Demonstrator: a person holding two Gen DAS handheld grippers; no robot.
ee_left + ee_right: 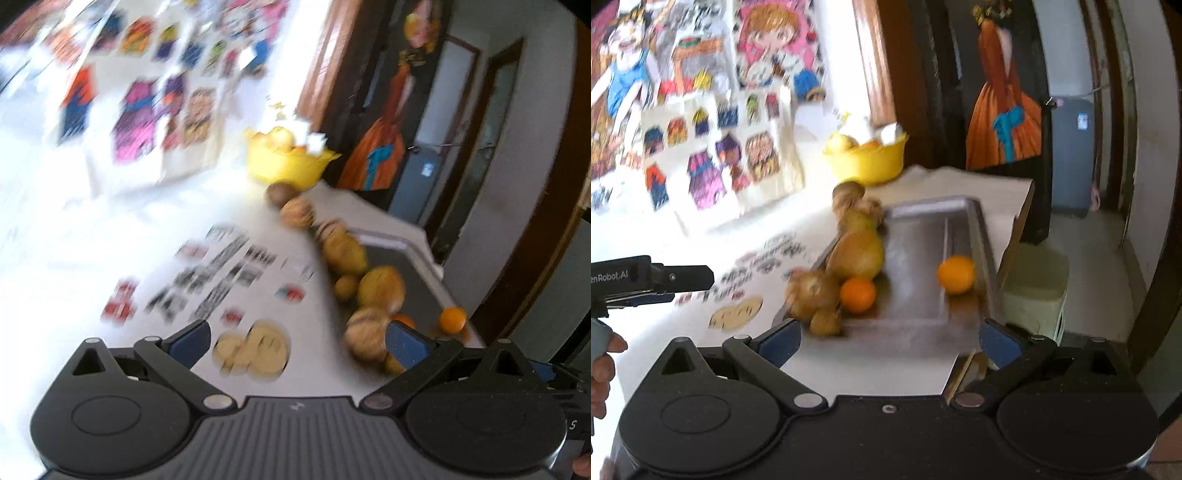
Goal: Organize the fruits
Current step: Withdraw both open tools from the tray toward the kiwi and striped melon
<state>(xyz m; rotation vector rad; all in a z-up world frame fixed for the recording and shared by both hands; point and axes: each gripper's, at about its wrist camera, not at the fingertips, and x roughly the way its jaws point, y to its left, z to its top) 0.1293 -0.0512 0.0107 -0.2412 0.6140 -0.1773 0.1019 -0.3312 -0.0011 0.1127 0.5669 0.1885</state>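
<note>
Both tools, left (297, 341) and right (888, 338), gape empty, fruits (855, 254) in the tray (916, 236) just ahead.

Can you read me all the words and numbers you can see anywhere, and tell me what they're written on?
"enRobot.AI" on the side of the left gripper, seen from the right wrist view; the start is cut off by the picture's edge.
"S" on the left gripper's own body, at the right edge of the left wrist view.
The black print on the white table cover is too blurred to read.
The small blue label on the grey bin is too small to read.
</note>
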